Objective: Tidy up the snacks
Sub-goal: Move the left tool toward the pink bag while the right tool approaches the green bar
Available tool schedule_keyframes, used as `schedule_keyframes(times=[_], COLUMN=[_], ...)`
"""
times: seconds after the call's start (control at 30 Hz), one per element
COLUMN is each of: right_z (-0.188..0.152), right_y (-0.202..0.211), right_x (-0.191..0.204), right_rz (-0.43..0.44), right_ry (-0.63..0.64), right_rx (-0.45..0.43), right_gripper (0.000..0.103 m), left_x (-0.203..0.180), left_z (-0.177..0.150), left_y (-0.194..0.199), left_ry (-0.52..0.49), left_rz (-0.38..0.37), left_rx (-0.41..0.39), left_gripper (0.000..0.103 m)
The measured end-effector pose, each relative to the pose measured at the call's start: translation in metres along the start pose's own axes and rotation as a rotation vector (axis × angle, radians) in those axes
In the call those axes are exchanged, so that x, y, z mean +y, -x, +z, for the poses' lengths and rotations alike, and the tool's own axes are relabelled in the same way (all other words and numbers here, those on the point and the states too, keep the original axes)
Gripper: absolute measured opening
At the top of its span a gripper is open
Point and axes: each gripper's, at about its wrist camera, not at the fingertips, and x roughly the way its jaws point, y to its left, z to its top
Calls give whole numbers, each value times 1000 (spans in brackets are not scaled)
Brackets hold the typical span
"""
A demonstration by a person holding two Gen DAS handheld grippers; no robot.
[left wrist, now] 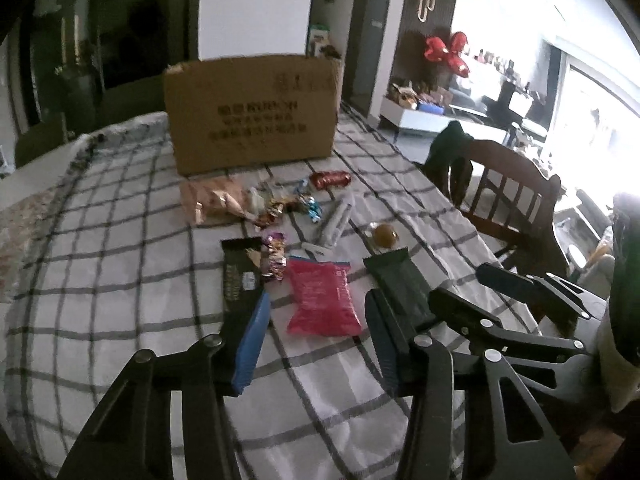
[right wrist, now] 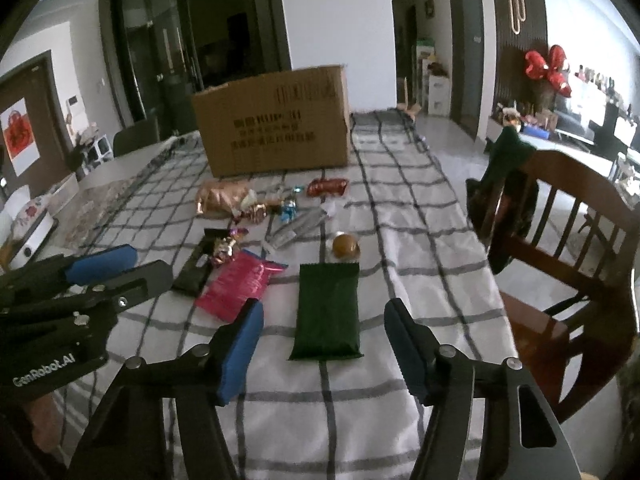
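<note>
- Nearest the cameras, well short of the box [right wrist: 276, 120], the right gripper [right wrist: 324, 344] hangs with jaws partly open and empty, straddling the near end of the green pack [right wrist: 327, 312] without touching it.
- Left of the green pack, the left gripper [left wrist: 316, 340] is also partly open and holds nothing; the pink pack [left wrist: 324, 300] lies just ahead of its gap, the black pack [left wrist: 240, 276] beside its left finger.
- Risk: both tools sit close together, so they could knock each other, and slick, flat film packs may skid on the checked cloth [right wrist: 360, 408] or buckle if pinched at an edge.
- Risk: the left finger could catch the black pack while going for the pink one.
- Farther toward the box: a round brown snack in clear wrap [right wrist: 346, 246], a long silvery sachet [right wrist: 300, 228], crinkly foil sweets [right wrist: 256, 210], a shiny rose-gold bag [right wrist: 220, 200] and a red foil piece [right wrist: 327, 187].
- Farthest, the box is plain brown cardboard, stiff and square-sided.
</note>
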Motion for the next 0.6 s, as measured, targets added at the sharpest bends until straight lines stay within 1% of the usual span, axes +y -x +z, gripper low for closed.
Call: schedule_keyframes(times=[0.2,0.3,0.47,0.6], right_z=[5,6,7,7], right_y=[-20,-28,-31,-33], right_x=[-4,-6,-13,-15], right_rz=[13,23,24,25], right_ry=[-10,-16,-33,-36], right_rx=[37,57,68,69], right_gripper=[60,54,54,54], left_x=[0,1,-1,-3], left_z=[3,5,7,9], left_y=[-29,-38,-51,-60], left_ry=[-12,-9,-3,5], left_rz=[-20,-36,-40,-24], left_rx=[47,68,90,106], left_gripper=[47,47,47,46])
